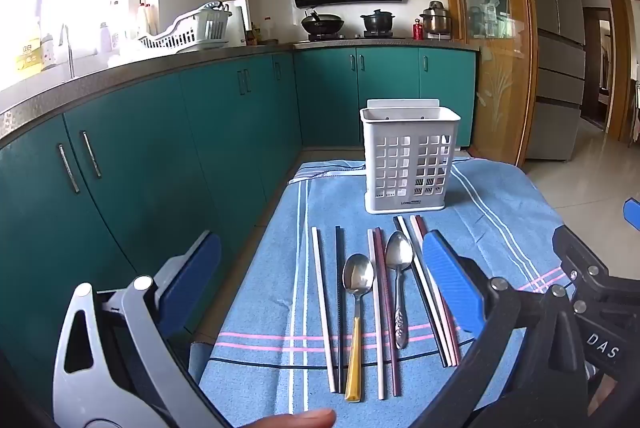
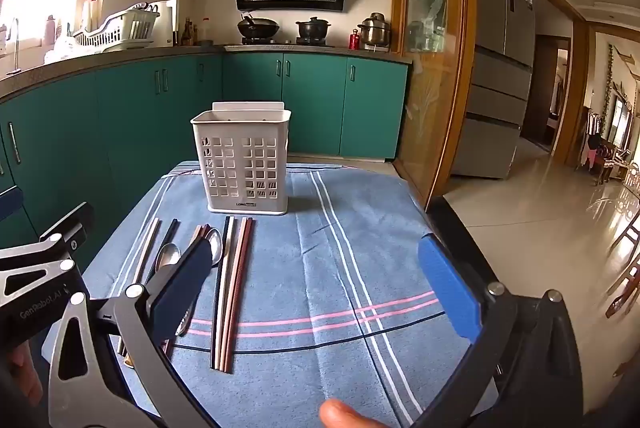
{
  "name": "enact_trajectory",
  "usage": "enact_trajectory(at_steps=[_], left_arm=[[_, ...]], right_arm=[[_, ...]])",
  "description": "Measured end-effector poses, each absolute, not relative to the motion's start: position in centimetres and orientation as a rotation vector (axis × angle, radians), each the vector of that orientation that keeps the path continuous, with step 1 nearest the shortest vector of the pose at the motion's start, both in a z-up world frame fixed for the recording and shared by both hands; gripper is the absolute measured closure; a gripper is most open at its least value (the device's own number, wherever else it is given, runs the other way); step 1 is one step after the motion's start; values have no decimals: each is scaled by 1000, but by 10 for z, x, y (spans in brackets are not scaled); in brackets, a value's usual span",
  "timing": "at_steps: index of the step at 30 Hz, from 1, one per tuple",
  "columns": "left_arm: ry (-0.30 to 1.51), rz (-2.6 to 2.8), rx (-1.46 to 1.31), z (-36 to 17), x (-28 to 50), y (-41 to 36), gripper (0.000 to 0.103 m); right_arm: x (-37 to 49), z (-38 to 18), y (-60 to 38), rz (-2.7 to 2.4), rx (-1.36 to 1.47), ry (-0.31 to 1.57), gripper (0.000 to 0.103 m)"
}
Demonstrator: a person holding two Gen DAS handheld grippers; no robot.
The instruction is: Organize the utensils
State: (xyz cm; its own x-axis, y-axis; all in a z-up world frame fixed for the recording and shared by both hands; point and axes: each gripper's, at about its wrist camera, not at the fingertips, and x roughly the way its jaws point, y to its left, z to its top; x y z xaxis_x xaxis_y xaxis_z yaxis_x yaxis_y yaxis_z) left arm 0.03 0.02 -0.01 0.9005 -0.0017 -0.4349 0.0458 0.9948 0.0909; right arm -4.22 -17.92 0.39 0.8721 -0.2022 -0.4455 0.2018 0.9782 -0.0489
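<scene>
A white slotted utensil holder (image 1: 409, 163) (image 2: 245, 160) stands upright at the far end of the blue striped cloth (image 1: 500, 228) (image 2: 340, 268). In front of it lie several chopsticks (image 1: 322, 304) (image 2: 236, 288) in a row and two spoons: one with a yellow handle (image 1: 356, 312) (image 2: 168, 254) and one with a patterned steel handle (image 1: 398, 280) (image 2: 216, 246). My left gripper (image 1: 320, 280) is open and empty, hovering over the near ends of the utensils. My right gripper (image 2: 320, 284) is open and empty, over the bare cloth to the right of the utensils.
Teal cabinets (image 1: 160, 155) run along the left side and the back, under a counter with a dish rack (image 1: 192, 27). The stove holds a wok (image 2: 258, 26) and pots. A glass door with a wooden frame (image 2: 436, 67) and a fridge (image 2: 500, 67) are on the right.
</scene>
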Motion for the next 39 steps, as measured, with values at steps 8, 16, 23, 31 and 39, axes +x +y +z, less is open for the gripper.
enact_trajectory(at_steps=[8, 16, 23, 31, 39], left_arm=[[449, -29, 106, -1, 1, -2, 3], [447, -29, 101, 0, 0, 2, 3], [447, -28, 100, -1, 0, 3, 3], [449, -29, 102, 1, -1, 0, 3], [448, -29, 102, 0, -2, 0, 3]], right_arm=[[-41, 3, -179, -209, 5, 472, 3], [-44, 2, -174, -205, 1, 468, 3], [-42, 4, -176, -206, 3, 474, 3], [-42, 4, -176, -206, 3, 476, 3], [-43, 4, -176, -205, 3, 476, 3]])
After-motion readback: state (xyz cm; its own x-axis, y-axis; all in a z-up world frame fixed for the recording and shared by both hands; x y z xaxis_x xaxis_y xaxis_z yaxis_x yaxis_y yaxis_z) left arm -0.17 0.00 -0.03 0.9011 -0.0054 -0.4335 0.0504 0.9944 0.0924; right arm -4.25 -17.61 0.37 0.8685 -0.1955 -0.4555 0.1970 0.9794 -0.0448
